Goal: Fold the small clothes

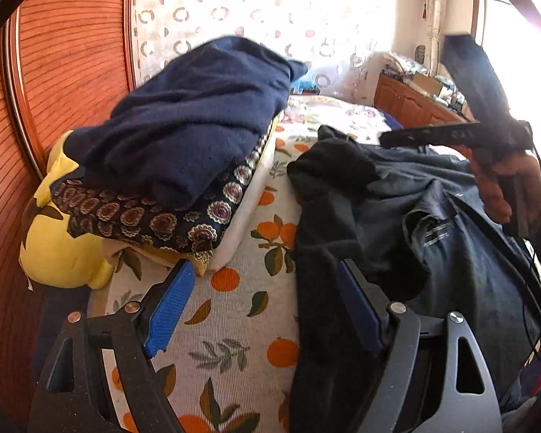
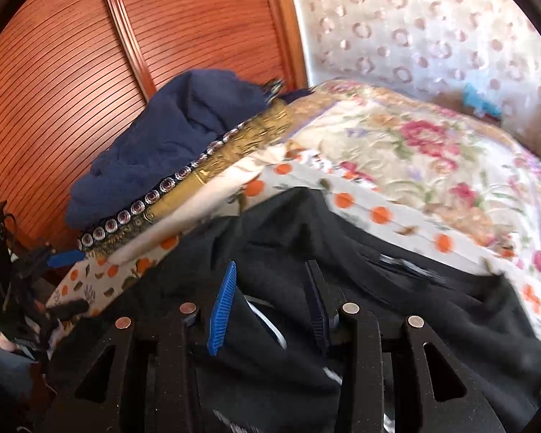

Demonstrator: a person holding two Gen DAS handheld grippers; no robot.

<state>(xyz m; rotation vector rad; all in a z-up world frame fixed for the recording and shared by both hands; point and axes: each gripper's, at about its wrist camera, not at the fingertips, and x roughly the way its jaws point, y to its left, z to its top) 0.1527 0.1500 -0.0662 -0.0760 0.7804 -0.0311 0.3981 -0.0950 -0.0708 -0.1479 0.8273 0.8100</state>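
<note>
**Dark garment spread on the orange-print bedsheet, both grippers over it**

While the left gripper (image 1: 263,306) hovers with its blue pads wide apart and nothing between them, one pad sits over the bedsheet (image 1: 231,324) and the other over the edge of the dark garment (image 1: 396,216). The garment lies crumpled on the bedsheet, just beside a stack of folded clothes (image 1: 184,137) topped by a navy piece.

Only the left wrist view shows the yellow cushion (image 1: 57,252) under the near end of the stack, the person's hand (image 1: 505,187) gripping the other tool's handle above the garment, and a wooden cabinet (image 1: 414,104) beyond the bedsheet near the bright window.

The right wrist view alone shows the right gripper (image 2: 270,303) from behind: its jaws stand partly apart directly over the garment, pads not pressing any fabric. It also shows a floral quilt (image 2: 432,151) lying on the bedsheet beyond the garment, and the slatted wooden doors (image 2: 72,90) behind the stack. This view is motion-blurred.
</note>
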